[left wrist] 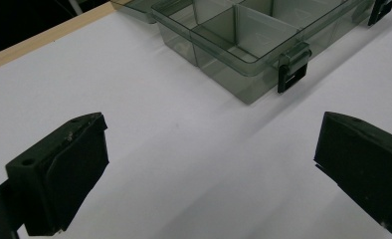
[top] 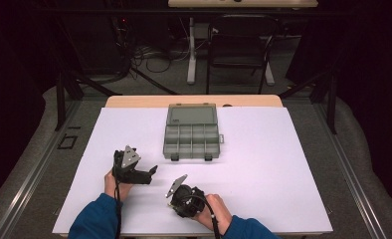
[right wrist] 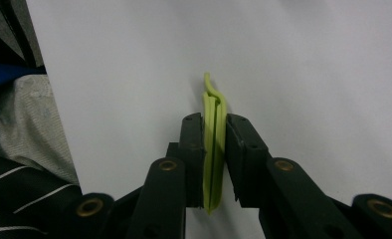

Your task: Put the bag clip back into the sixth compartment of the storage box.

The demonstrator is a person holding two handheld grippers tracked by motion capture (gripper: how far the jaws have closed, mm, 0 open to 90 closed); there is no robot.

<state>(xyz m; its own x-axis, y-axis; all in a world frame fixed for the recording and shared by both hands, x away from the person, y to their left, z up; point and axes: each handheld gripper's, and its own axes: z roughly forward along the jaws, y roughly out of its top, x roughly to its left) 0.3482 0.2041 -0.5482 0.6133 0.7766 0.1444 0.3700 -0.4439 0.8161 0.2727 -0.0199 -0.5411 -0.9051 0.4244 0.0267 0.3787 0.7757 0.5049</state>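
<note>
one white table carries one smoky clear plastic organiser box, lid open, near its far edge; the left gripper lies level near the front, jaws wide and empty; the right gripper, beside it, pinches one thin lime-green plastic strip edge-on

I see a dim room: grey floor, a black chair and tangled cables beyond my white-topped table.

Thin lime-green strip — upright, pinched edgewise
</note>
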